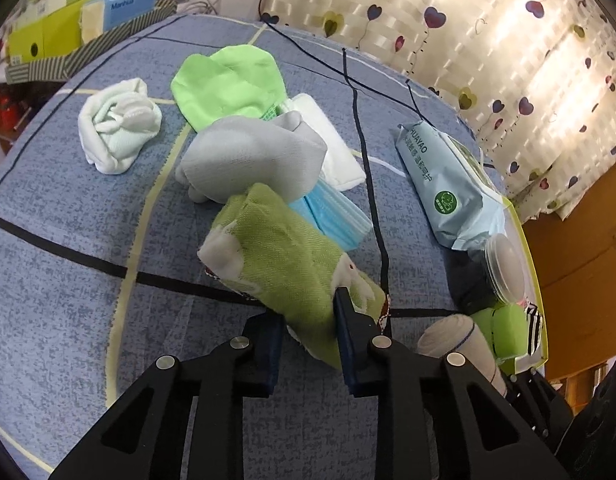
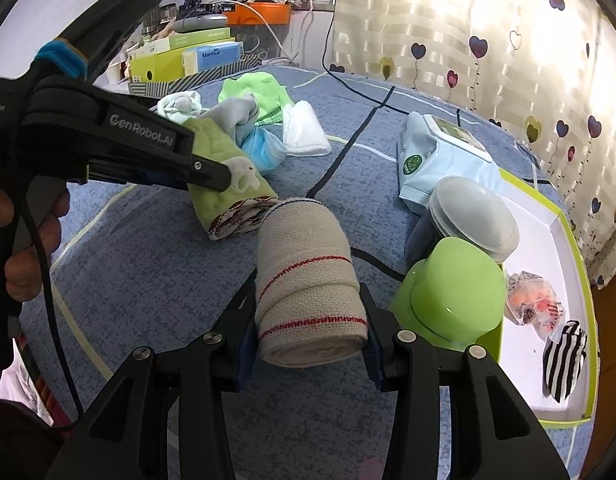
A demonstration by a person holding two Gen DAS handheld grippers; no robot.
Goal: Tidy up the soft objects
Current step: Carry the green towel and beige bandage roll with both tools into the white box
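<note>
Broadly, the blue patterned bedcover [image 1: 68,240] carries a heap of soft things waiting to be sorted, and at its far right edge sits the green-rimmed white box [image 2: 563,216], which already holds a striped sock [image 2: 563,364] and a small crinkled packet [image 2: 533,304]. Next in size, a wipes pack [image 1: 439,184] lies beside the box, with a clear lidded jar [image 2: 471,216] and a green cylinder [image 2: 451,292] crowded against its near wall. The step in hand looks like a double pick-up. The left gripper [image 1: 308,344] has narrowed onto the near end of the rolled green towel [image 1: 276,256], which lies on the cover in front of the grey cloth [image 1: 252,160] and blue masks [image 1: 331,216]; whether both pads truly press is hard to judge, since the left pad seems just clear of the fabric. The right gripper [image 2: 308,344] stands part-closed around the beige bandage roll [image 2: 308,280], pads against both sides. Next, each hand likely needs to lift and carry rightward over the jar and cylinder into the box.
</note>
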